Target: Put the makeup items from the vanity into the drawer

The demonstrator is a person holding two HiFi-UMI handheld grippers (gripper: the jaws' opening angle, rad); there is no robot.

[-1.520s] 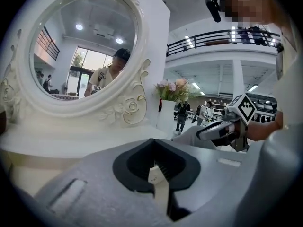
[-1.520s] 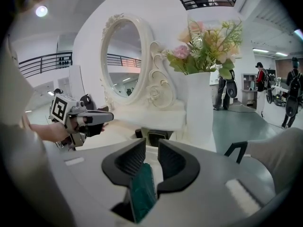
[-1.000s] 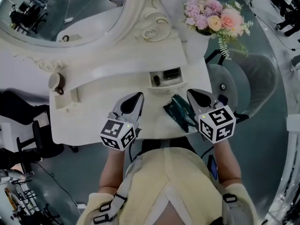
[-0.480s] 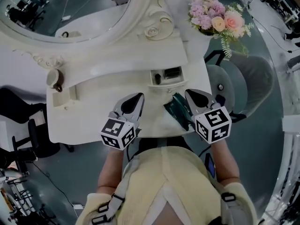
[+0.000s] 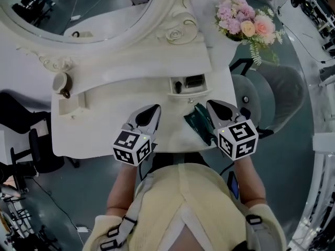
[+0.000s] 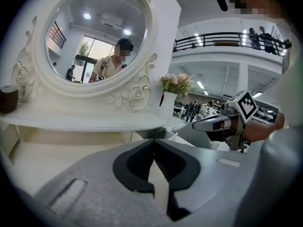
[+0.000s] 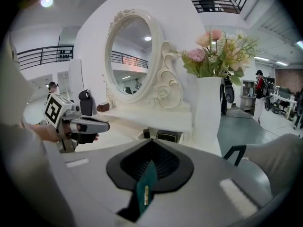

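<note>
- tool in my right hand [image 7: 150,151] is pinched fully closed with nothing in it. the left tool [image 6: 154,156] is the same, closed and empty, held over bare white.
- so where's the thing you're after?
- start wide. the white vanity surface [image 5: 99,124] runs under both tools. at its back, below the mirror [image 5: 78,9], a little drawer [image 5: 187,94] stands open with a couple of dark items [image 5: 177,87] already inside. nearer me, just beside the right tool and partly under it, lies a dark green case [image 5: 196,122]. i can see it through the slot below my closed jaws, with its gold clasp [image 7: 146,193] facing up. i judge it's lying on the surface, not gripped.
- how would you take it well?
- open the right tool first, well before it drops, since closed jaws would only shove the case along. set the jaws across the case's narrow side, not its length. come down until the pads straddle it, then close gently. it looks flat and hard, so i'd expect it to skid or tip if squeezed off-centre. lift it clear, carry it the short way to the drawer, and lower it in beside what's there before letting go. the left tool should keep out of the path.
</note>
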